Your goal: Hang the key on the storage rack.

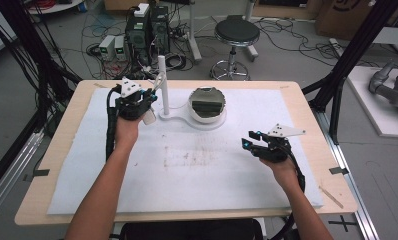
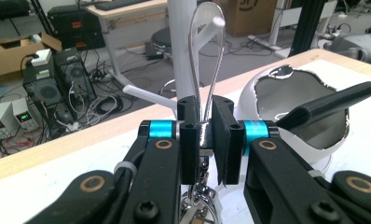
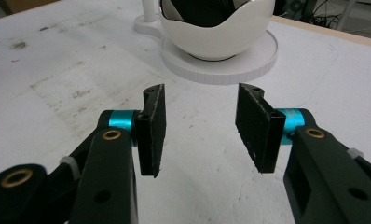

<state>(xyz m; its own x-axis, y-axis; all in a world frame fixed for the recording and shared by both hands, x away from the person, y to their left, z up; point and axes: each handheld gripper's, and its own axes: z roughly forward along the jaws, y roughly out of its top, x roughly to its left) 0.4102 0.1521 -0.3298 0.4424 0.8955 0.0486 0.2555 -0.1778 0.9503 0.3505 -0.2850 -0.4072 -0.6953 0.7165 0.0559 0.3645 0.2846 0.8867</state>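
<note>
I hold a shiny wire loop by the white stand.

My left gripper (image 2: 204,140) pinches the wire loop (image 2: 203,60) in its fingers; the loop stands up tall, round end on top, just beside the white pole (image 1: 162,82). The left gripper view shows the loop close; from the high view it is too small to see. My right gripper (image 3: 200,128) rests over the worktop (image 1: 197,165), fingers spread, holding nothing. The white bowl (image 1: 207,105) sits between.
</note>
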